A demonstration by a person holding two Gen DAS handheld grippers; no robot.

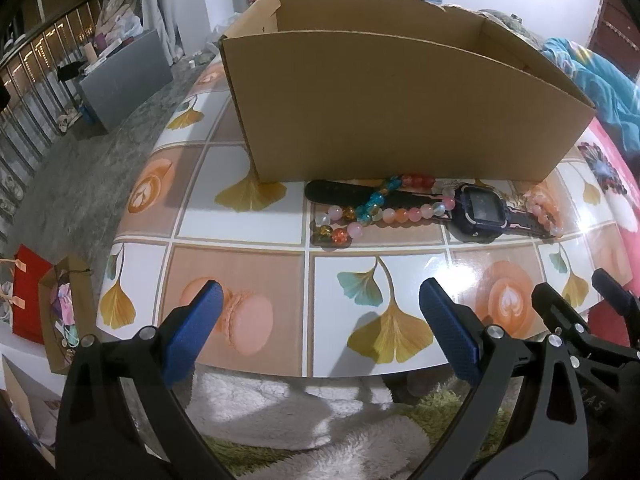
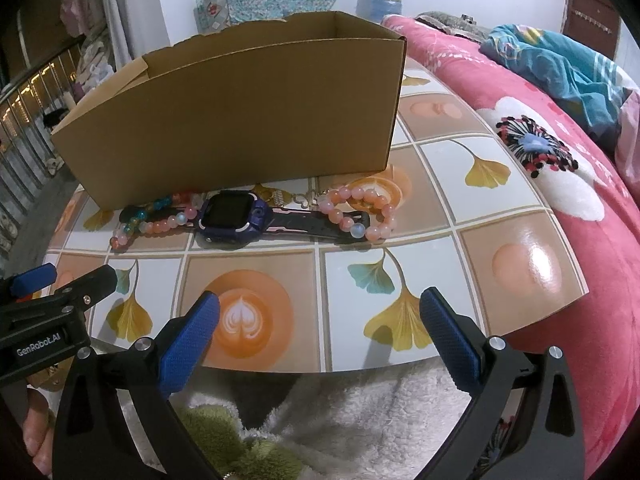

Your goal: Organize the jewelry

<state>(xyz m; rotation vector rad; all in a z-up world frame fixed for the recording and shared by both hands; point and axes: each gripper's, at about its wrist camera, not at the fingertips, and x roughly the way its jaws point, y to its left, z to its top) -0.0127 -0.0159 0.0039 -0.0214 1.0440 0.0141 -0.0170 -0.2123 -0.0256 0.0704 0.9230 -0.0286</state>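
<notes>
A purple smartwatch point(image 1: 478, 210) point(image 2: 234, 214) with a black strap lies on the tiled table in front of an open cardboard box point(image 1: 384, 108) point(image 2: 240, 120). A multicoloured bead bracelet point(image 1: 372, 204) point(image 2: 138, 216) lies over the strap's left end. A pink bead bracelet point(image 2: 360, 212) point(image 1: 542, 210) lies over its right end. My left gripper point(image 1: 320, 312) is open and empty at the table's near edge. My right gripper point(image 2: 320, 316) is open and empty beside it, also short of the jewelry.
The table point(image 1: 240, 264) has a glossy tile-pattern top. A pink floral bed point(image 2: 560, 168) with a teal blanket point(image 2: 560, 64) borders the right. A fluffy white rug point(image 1: 280, 412) lies below the near edge. Bags point(image 1: 44, 312) stand on the floor at left.
</notes>
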